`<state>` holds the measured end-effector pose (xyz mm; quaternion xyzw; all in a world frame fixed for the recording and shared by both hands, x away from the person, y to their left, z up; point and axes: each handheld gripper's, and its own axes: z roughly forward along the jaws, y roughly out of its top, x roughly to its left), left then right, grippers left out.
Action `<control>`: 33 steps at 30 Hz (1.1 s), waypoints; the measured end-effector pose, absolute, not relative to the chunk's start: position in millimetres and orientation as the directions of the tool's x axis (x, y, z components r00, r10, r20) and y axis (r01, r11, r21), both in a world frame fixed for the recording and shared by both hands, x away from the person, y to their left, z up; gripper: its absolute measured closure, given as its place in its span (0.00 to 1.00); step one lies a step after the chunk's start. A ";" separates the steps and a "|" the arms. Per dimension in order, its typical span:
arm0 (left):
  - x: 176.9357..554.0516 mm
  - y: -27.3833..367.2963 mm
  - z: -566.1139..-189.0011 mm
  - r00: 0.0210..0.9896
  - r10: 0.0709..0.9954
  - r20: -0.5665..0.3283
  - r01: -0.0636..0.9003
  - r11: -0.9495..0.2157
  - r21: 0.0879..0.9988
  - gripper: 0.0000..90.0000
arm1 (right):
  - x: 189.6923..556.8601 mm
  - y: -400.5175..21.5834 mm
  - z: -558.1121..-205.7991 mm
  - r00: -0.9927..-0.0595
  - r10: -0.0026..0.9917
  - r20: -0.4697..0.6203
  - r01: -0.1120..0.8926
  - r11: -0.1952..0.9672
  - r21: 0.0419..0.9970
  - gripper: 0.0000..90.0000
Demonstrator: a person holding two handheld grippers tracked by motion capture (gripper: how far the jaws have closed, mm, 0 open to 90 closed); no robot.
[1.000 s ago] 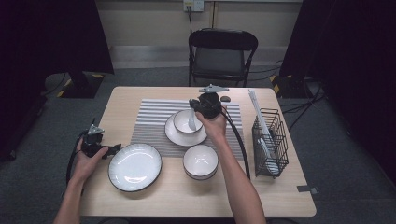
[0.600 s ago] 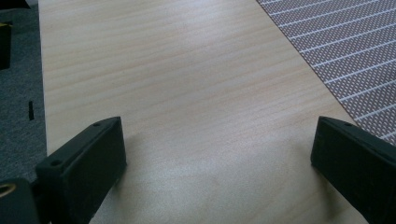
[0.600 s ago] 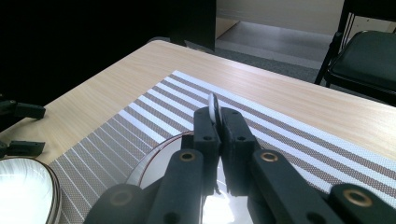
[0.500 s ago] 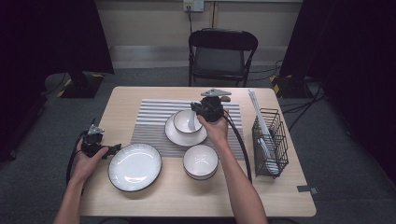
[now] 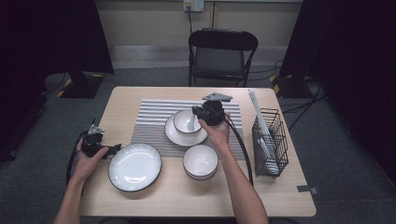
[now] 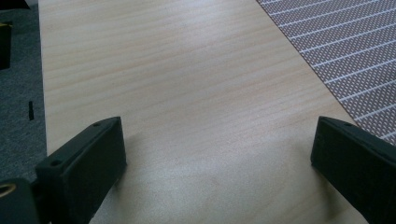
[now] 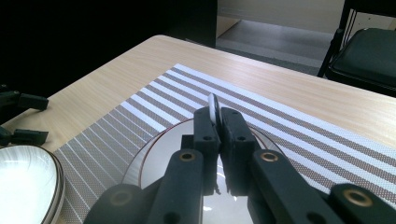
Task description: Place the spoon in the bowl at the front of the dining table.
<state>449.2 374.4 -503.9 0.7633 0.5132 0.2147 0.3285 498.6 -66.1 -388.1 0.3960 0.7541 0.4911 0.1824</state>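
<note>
No readable text, label, brand, number or sign is showing anywhere in these views; nothing legible is appearing on the bowls, the plates, the striped mat, the wire rack, the chair or the wall plate behind it.

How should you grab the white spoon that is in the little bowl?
By its handle, from above. The white spoon leans in the small bowl on the saucer, scoop down and handle tilted up over the rim, so the thin handle is the free part. The right gripper is already shut on that handle's upper end.
</note>
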 end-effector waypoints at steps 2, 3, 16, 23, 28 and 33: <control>449.2 374.4 -503.9 0.381 0.924 -0.011 0.643 -0.257 0.722 0.03 | 496.9 -66.9 -390.1 -0.621 0.775 0.113 0.417 0.205 0.886 0.95; 449.2 374.4 -503.9 0.381 0.925 -0.010 0.643 -0.257 0.722 0.03 | 496.4 -67.4 -391.0 -0.622 0.776 0.108 0.417 0.212 0.884 0.95; 449.2 374.4 -503.9 0.381 0.924 -0.011 0.643 -0.257 0.722 0.03 | 488.6 -71.8 -398.7 -0.620 0.776 0.116 0.418 0.201 0.886 0.94; 449.2 374.4 -503.9 0.381 0.925 -0.010 0.643 -0.257 0.722 0.03 | 483.2 -73.5 -398.9 -0.628 0.769 0.125 0.417 0.196 0.888 0.92; 449.2 374.4 -503.9 0.381 0.924 -0.009 0.643 -0.258 0.722 0.03 | 476.7 -70.7 -399.6 -0.641 0.757 0.127 0.407 0.195 0.892 0.90; 449.2 374.4 -503.9 0.381 0.924 -0.010 0.643 -0.257 0.722 0.03 | 474.5 -69.4 -400.0 -0.646 0.753 0.125 0.404 0.198 0.893 0.90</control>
